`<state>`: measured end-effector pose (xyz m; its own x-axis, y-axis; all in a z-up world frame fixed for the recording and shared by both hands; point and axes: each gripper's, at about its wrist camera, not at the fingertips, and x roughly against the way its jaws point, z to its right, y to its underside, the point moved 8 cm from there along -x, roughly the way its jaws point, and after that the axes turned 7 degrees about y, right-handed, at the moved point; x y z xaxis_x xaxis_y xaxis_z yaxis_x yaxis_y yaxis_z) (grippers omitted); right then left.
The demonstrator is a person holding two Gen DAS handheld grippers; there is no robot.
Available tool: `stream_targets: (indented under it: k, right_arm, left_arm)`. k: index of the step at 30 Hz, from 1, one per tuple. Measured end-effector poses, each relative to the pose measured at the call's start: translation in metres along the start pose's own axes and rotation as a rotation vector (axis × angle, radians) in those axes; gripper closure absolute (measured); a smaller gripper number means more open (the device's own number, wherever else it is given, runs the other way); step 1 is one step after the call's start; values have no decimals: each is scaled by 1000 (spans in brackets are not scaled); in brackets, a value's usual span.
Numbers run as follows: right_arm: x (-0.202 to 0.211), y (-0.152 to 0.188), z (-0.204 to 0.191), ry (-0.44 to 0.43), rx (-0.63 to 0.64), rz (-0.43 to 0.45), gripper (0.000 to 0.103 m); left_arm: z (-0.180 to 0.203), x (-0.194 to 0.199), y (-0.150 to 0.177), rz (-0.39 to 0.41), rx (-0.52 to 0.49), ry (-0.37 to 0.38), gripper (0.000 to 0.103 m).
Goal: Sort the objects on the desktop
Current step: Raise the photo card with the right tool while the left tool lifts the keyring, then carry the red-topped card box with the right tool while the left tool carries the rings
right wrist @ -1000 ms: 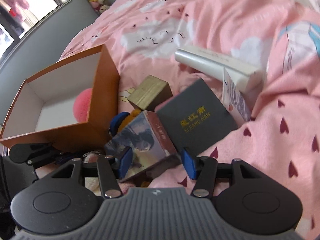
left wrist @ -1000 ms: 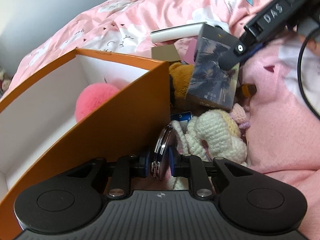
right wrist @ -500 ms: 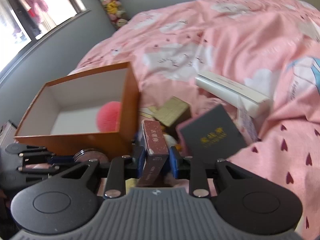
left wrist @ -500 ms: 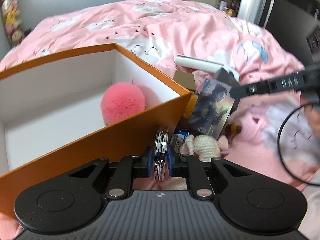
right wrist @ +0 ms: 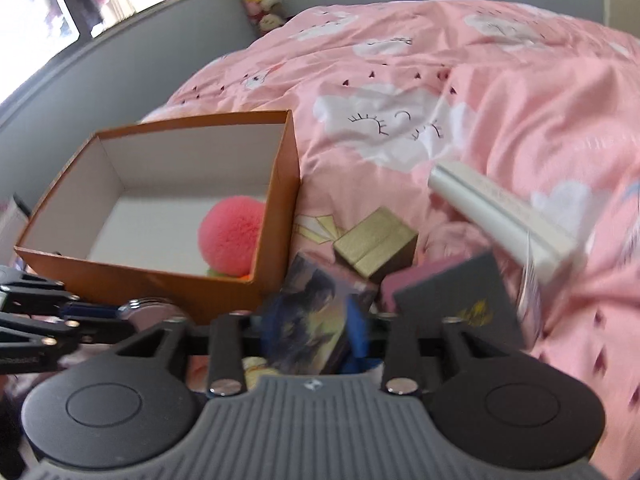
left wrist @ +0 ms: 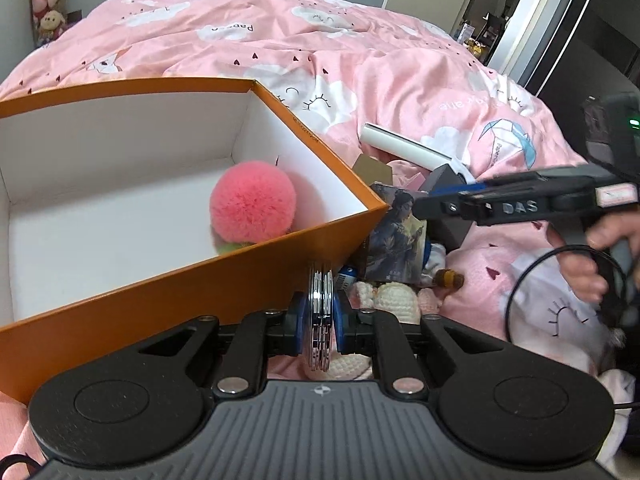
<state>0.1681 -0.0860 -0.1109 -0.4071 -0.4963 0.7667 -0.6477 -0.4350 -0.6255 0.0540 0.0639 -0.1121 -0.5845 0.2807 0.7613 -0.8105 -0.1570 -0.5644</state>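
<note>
My left gripper (left wrist: 320,312) is shut on a round silver compact mirror (left wrist: 320,280), held edge-on just outside the near wall of the orange box (left wrist: 320,152). Inside that box lies a pink pompom (left wrist: 252,204). The right wrist view also shows the orange box (right wrist: 288,184), the pompom (right wrist: 232,236) and the left gripper (right wrist: 100,316) at the left edge. My right gripper (right wrist: 314,328) has an illustrated card box (right wrist: 316,320) between its blue pads, face towards the camera. Its jaws are opening, and the pads still touch the card box's sides. The picture is blurred.
Right of the orange box, loose things lie on the pink duvet (left wrist: 400,60): a long white box (left wrist: 408,148), a small gold-brown box (right wrist: 374,244), a dark grey case with gold lettering (right wrist: 460,300) and a crocheted toy (left wrist: 396,300). A hand (left wrist: 600,248) holds the right gripper's handle.
The left gripper rose with the mirror and rolled level, so the orange box's inside now shows. The right gripper closed on the card box's thin side; now the card box sits face-on between wider jaws.
</note>
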Motion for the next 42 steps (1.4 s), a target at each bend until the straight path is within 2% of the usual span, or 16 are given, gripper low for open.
stream_targets:
  k: [3, 5, 10, 13, 20, 23, 26, 31, 35, 42]
  right_arm:
    - [-13, -10, 8, 23, 84, -38, 50]
    - [-24, -13, 12, -7, 99, -77, 49]
    - [-49, -12, 11, -126, 60, -171, 46]
    - [-56, -8, 10, -150, 31, -205, 46]
    - [-26, -10, -1, -136, 91, -163, 70]
    - [-7, -7, -11, -142, 152, -145, 76]
    - [7, -2, -17, -136, 174, -133, 77]
    - [24, -2, -9, -97, 105, -111, 77]
    - [44, -16, -7, -92, 91, -50, 78]
    - [74, -55, -15, -90, 93, 85, 77]
  left_arm:
    - [2, 4, -3, 5, 10, 12, 87]
    - [4, 6, -4, 8, 8, 11, 87]
    - [5, 8, -6, 7, 26, 19, 87]
    - [7, 10, -8, 12, 24, 16, 87]
    - [9, 12, -9, 18, 22, 15, 87]
    - [11, 14, -9, 22, 18, 18, 87]
    - [13, 18, -10, 26, 20, 25, 87]
    - [16, 25, -14, 28, 35, 41, 87]
    - [19, 34, -23, 13, 59, 39, 87]
    - [20, 53, -51, 60, 83, 57, 87]
